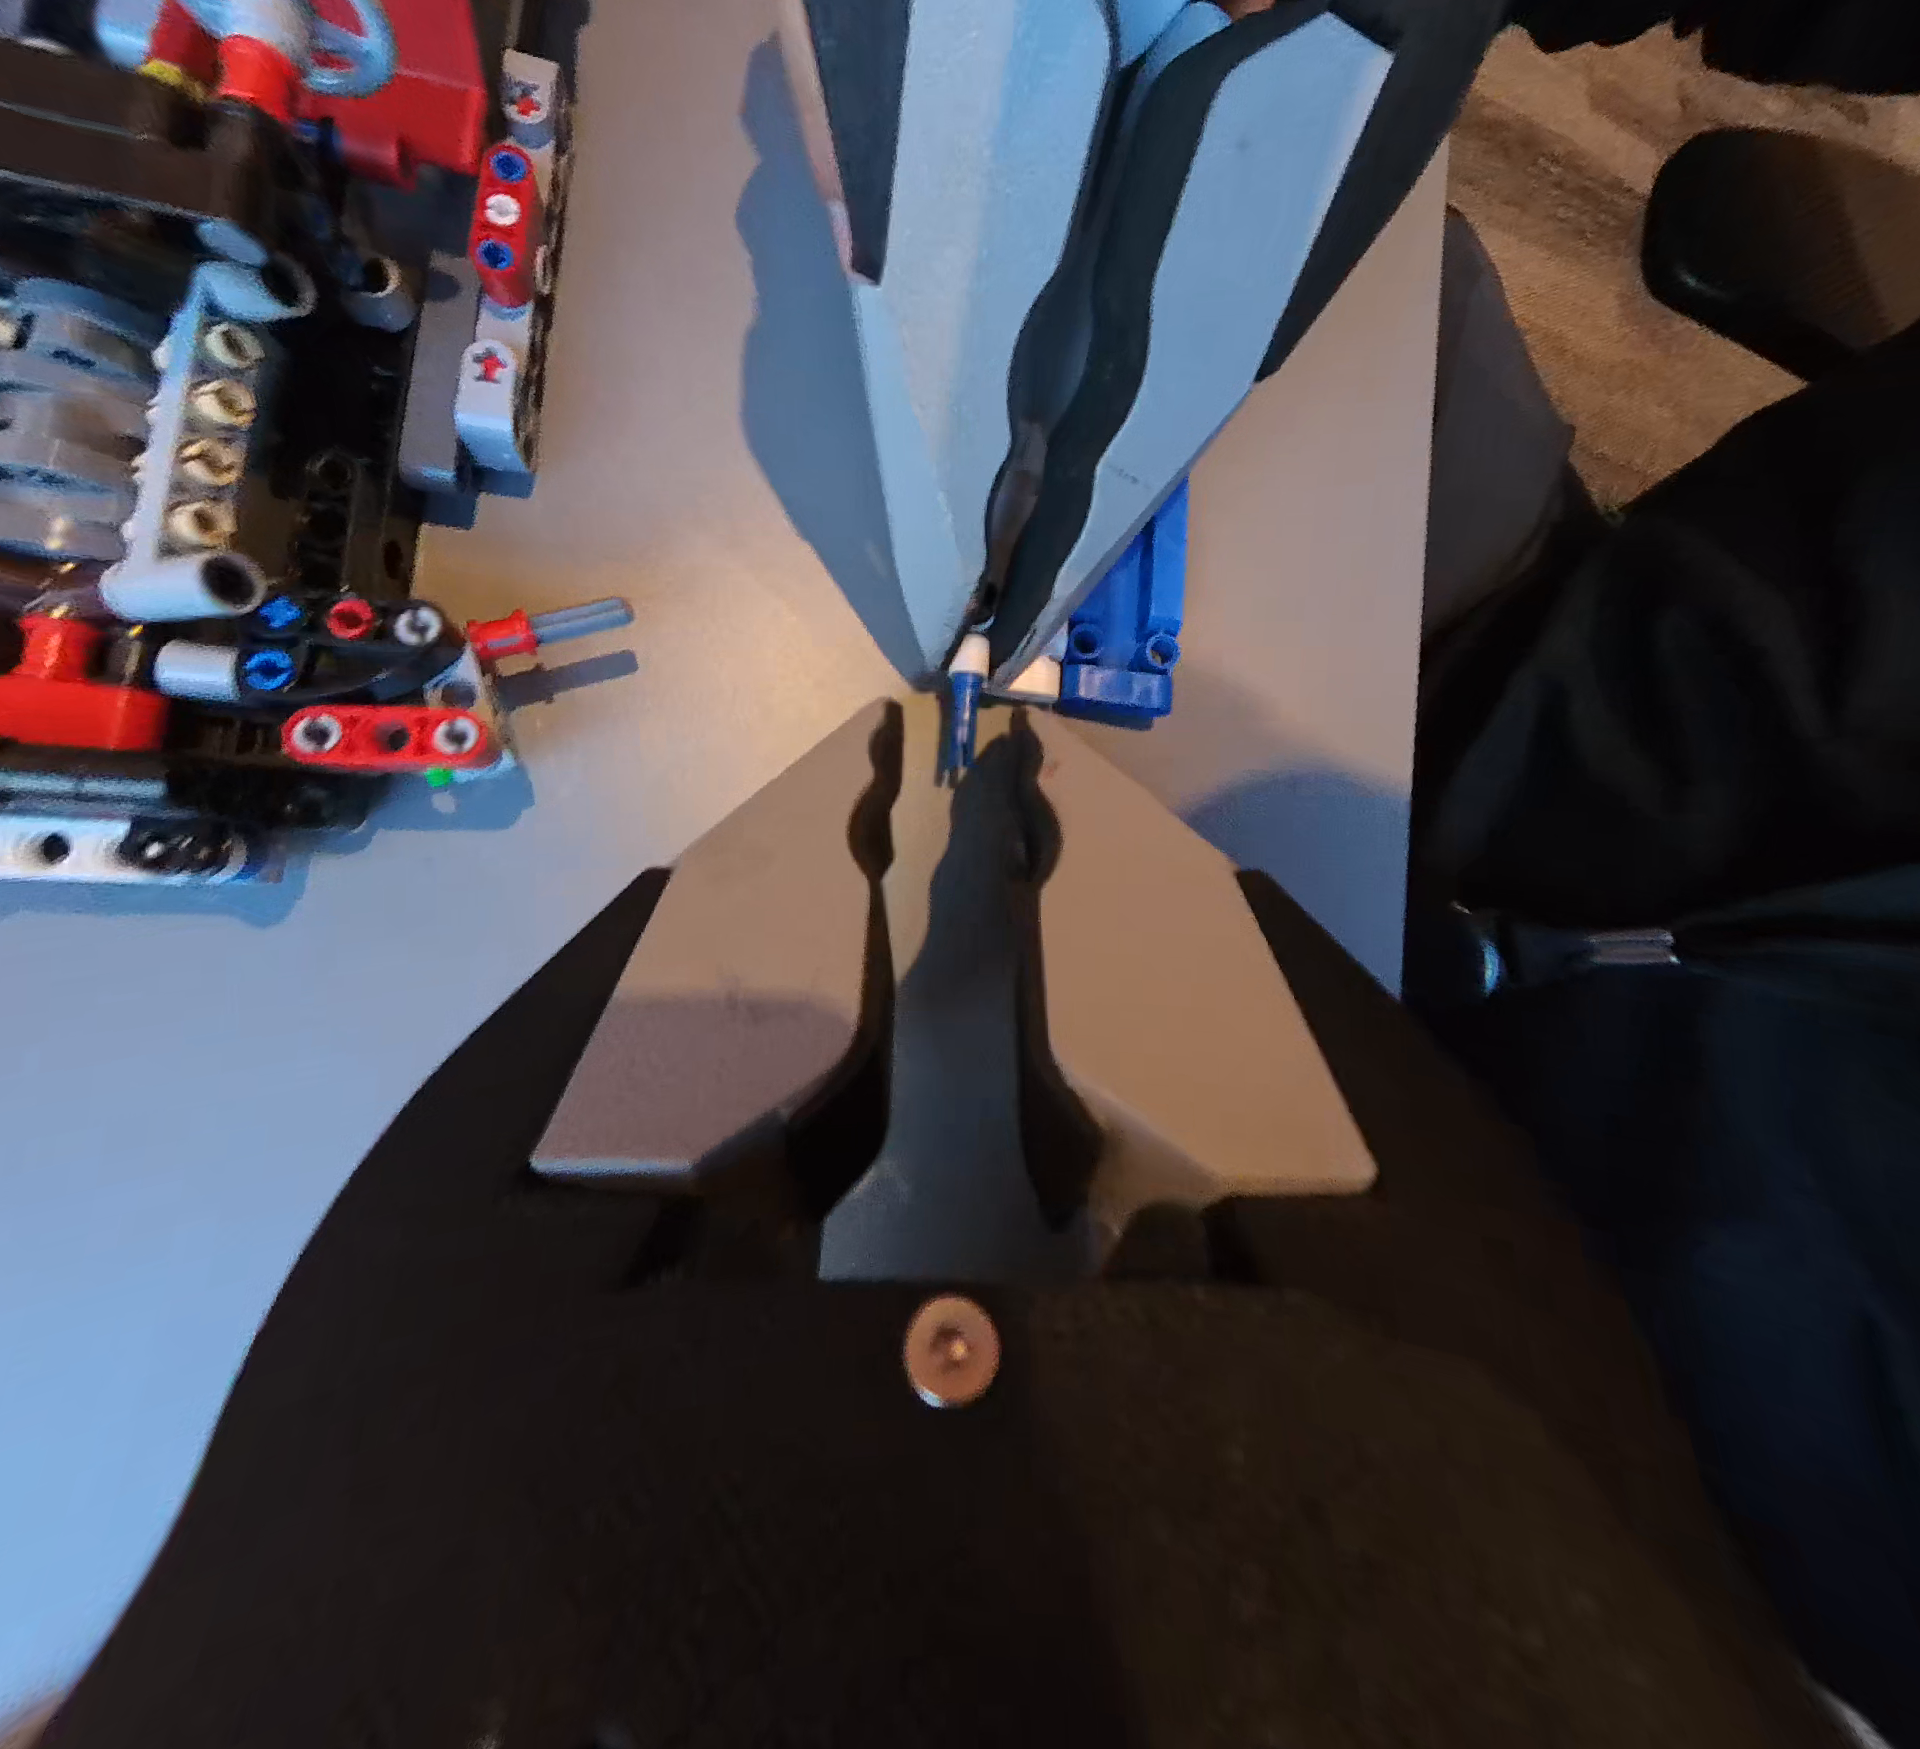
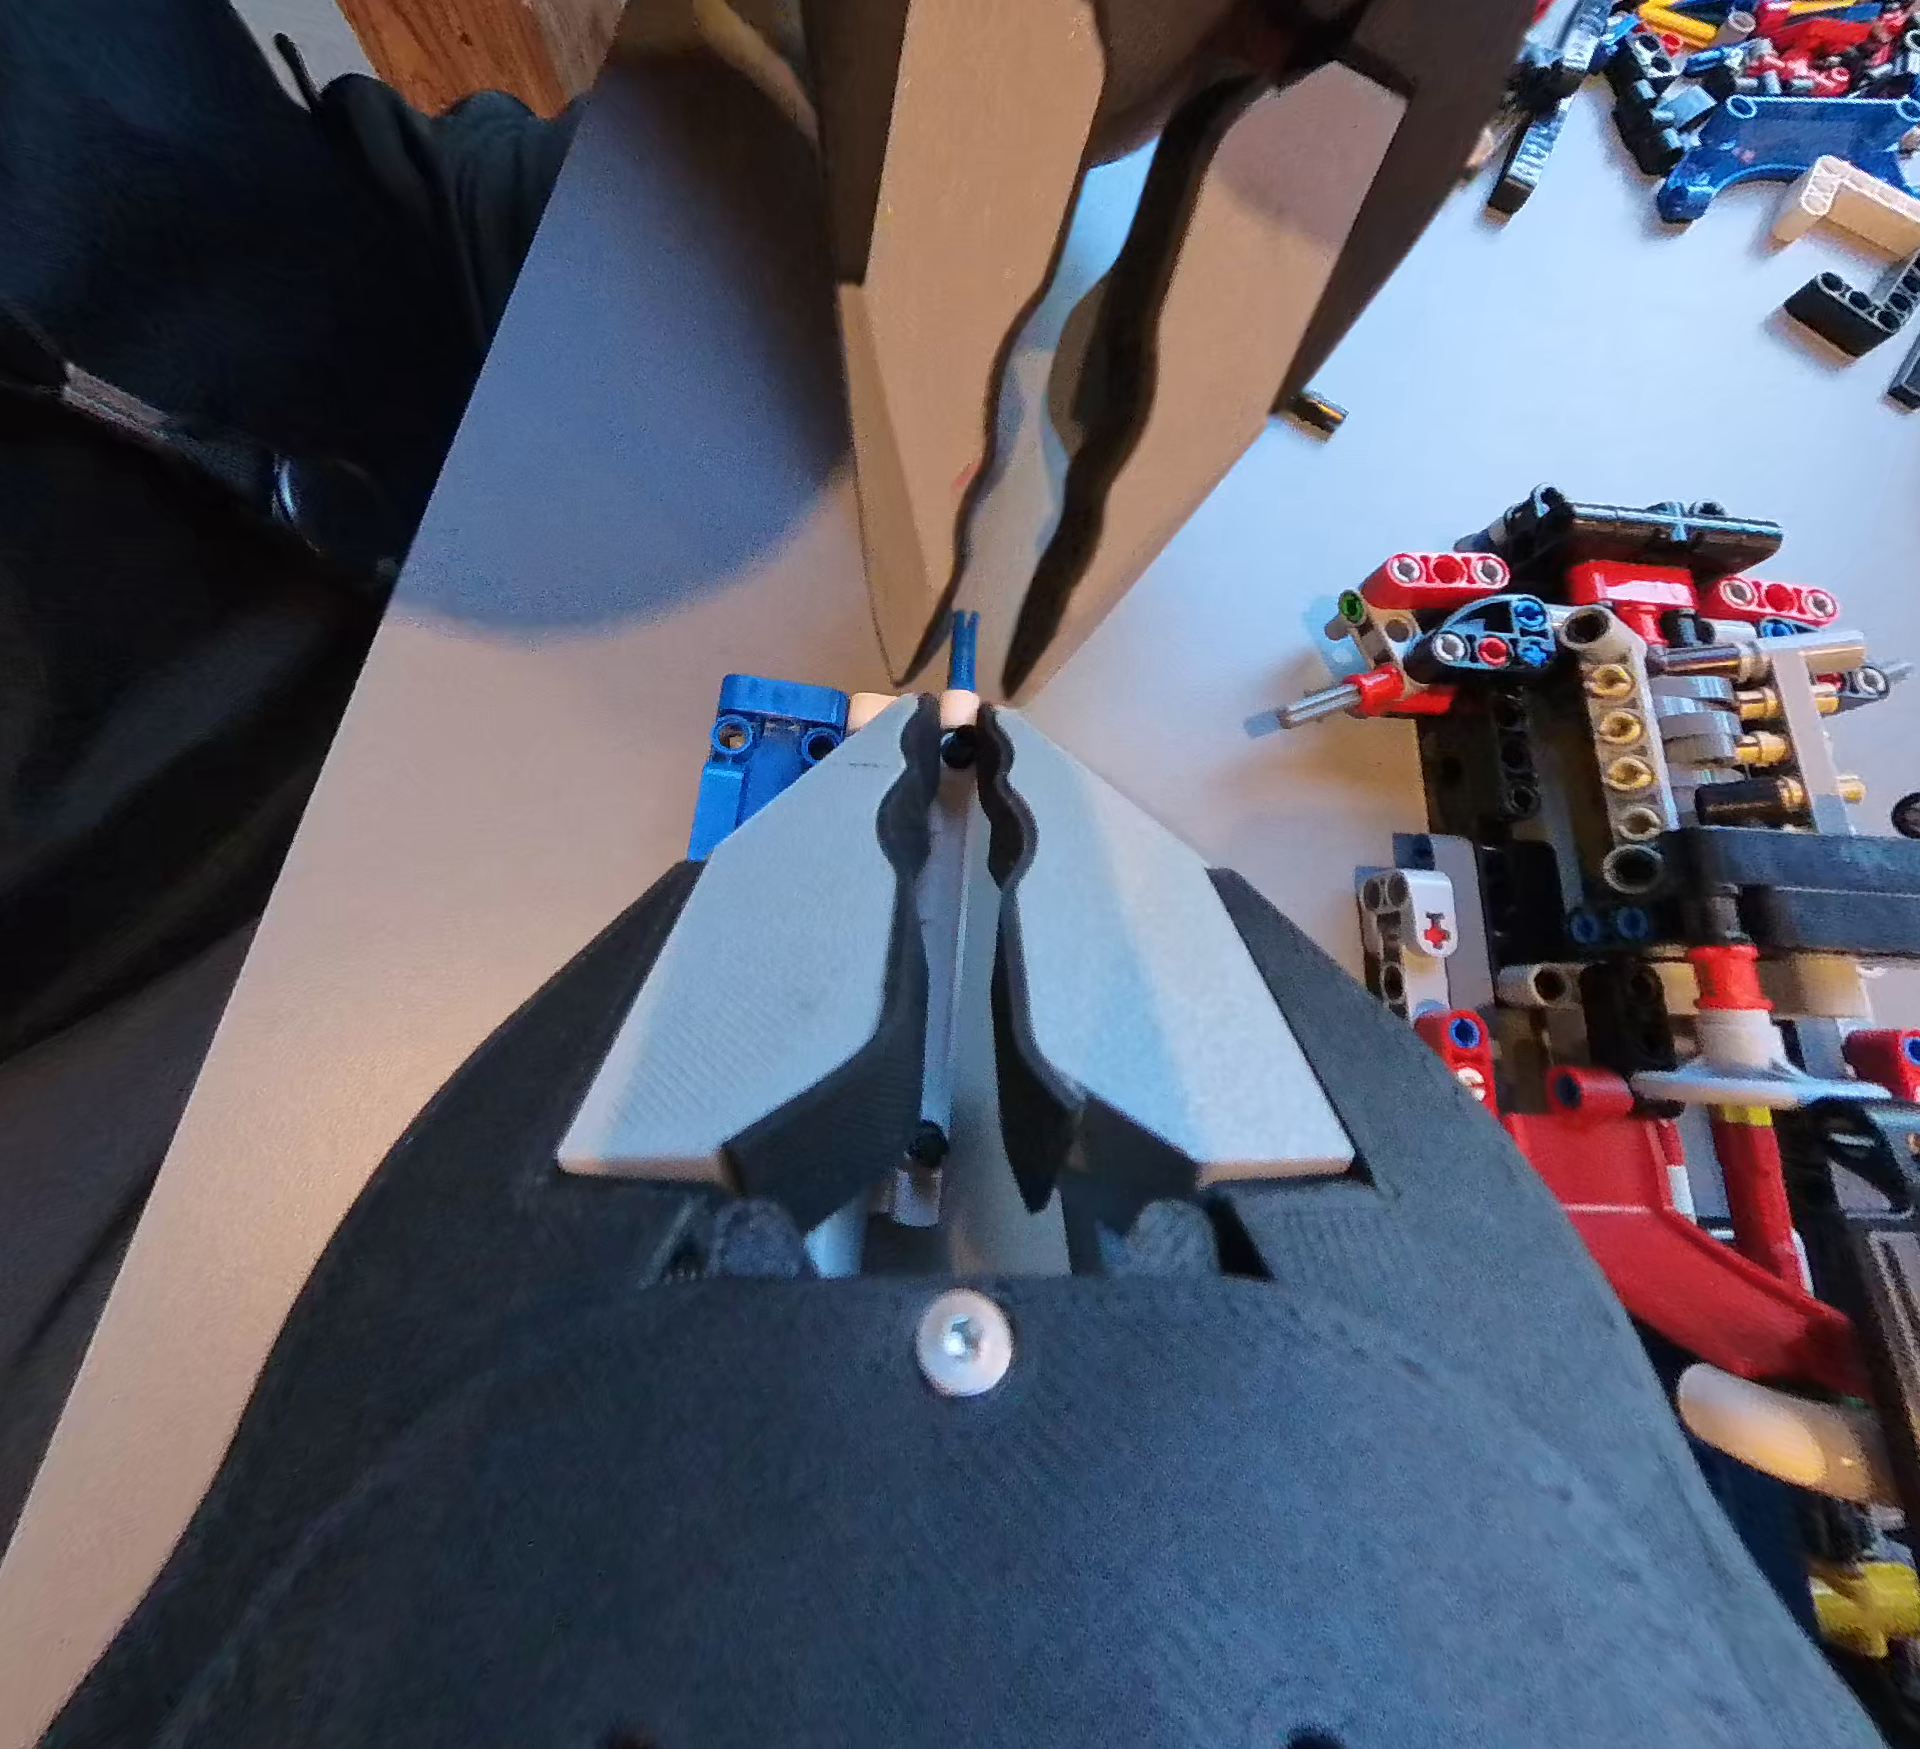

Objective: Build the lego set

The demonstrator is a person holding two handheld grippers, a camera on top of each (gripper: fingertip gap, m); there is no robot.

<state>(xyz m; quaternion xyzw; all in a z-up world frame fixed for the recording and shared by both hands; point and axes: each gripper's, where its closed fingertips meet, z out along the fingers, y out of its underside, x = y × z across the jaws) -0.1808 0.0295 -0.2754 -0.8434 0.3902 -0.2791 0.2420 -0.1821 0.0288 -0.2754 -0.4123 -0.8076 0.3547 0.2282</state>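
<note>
My right gripper (image 2: 951,714) is shut on a small sub-assembly: a tan bush (image 2: 958,708) at its tips, a grey beam (image 2: 943,972) running back between the fingers, and a blue panel piece (image 2: 764,749) beside its left finger. A thin blue pin (image 2: 964,641) sticks out of the bush. My left gripper (image 1: 958,718) faces it tip to tip, narrowly open, with its fingertips on either side of the blue pin (image 1: 956,725) and a gap on both sides. The right gripper (image 1: 987,655) comes down from the top of the left wrist view, with the blue panel (image 1: 1127,639) beside it.
The partly built red, black and grey model (image 1: 208,473) (image 2: 1621,816) stands on the white table (image 1: 665,494), with a red-tipped axle (image 1: 551,627) sticking out. A pile of loose parts (image 2: 1766,37) lies at the far right. The table edge (image 1: 1421,556) and a person's dark clothing are close by. Less than 4 cm separates the two grippers' tips. My left tips are roughly 6 cm from the red-tipped axle (image 1: 551,627). Seen from the right wrist view (image 2: 1339,700) as well.
</note>
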